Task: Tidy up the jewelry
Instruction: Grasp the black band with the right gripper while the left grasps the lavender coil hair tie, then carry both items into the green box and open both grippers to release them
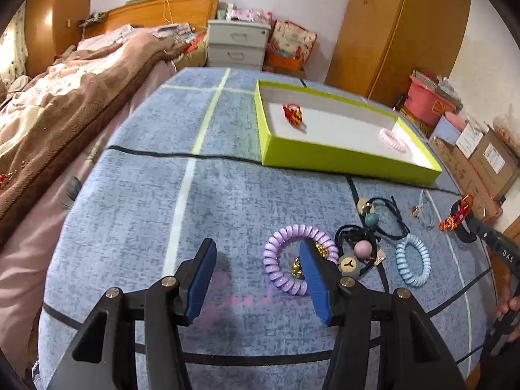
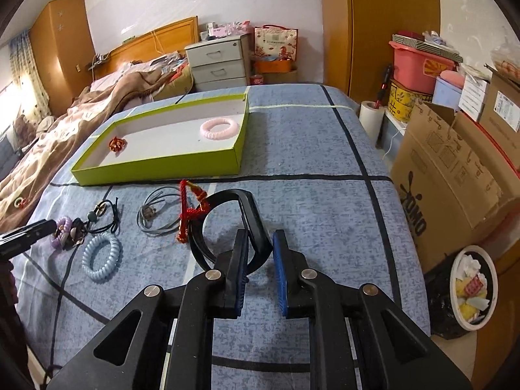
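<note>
Left claw (image 1: 256,279) is wide open over the purple coil tie (image 1: 297,256), right claw (image 2: 260,269) pinches the black bangle (image 2: 227,224), and only two pieces sit in the far green box (image 2: 156,172), so plenty's left.

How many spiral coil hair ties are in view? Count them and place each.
3. A pink one lies inside the green box. A purple one and a light blue one lie on the blue cloth. Others may hide among the tangled bands.
</note>
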The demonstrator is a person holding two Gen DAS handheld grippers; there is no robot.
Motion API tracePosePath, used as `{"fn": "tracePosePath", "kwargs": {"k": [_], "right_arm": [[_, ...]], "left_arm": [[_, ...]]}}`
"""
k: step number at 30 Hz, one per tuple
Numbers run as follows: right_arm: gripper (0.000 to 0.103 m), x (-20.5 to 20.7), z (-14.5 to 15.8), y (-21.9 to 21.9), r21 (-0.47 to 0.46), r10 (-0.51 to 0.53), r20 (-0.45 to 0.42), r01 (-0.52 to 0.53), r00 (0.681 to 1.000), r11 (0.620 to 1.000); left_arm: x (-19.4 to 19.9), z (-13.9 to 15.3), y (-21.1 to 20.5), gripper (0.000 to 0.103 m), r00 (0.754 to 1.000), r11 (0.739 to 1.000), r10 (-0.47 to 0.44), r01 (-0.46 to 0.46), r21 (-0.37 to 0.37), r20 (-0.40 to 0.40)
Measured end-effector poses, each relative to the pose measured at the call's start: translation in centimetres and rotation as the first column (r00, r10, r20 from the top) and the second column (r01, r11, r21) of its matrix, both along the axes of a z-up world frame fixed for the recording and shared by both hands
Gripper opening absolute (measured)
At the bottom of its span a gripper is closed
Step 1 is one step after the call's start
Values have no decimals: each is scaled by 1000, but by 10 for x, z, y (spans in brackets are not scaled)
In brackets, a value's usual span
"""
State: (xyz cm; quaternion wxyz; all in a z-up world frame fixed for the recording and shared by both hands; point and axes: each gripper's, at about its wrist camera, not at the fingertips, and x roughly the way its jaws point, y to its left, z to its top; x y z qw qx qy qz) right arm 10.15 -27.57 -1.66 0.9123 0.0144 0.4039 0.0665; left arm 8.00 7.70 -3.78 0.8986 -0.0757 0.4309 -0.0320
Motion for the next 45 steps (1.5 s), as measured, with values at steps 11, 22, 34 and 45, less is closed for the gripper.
{"fn": "tracePosePath", "kwargs": {"k": [11,22,34,45], "right_arm": [[16,-4,7,-2,7,-13,38,13,999,1000],[16,-6,8,-1,35,0,37,-1,999,999],[16,-8,10,5,38,4,42,-5,999,999],[16,-7,24,19,57,26,72,-30,997,998]], "left_arm": [[5,-3,-13,35,999,989,-39,42,143,-21],[5,0,-29,10,991,971,-134,137,197,-28],[-4,17,-17,10,994,992,-100,96,88,41],[1,46,-16,10,990,996,-71,64,62,118]]}}
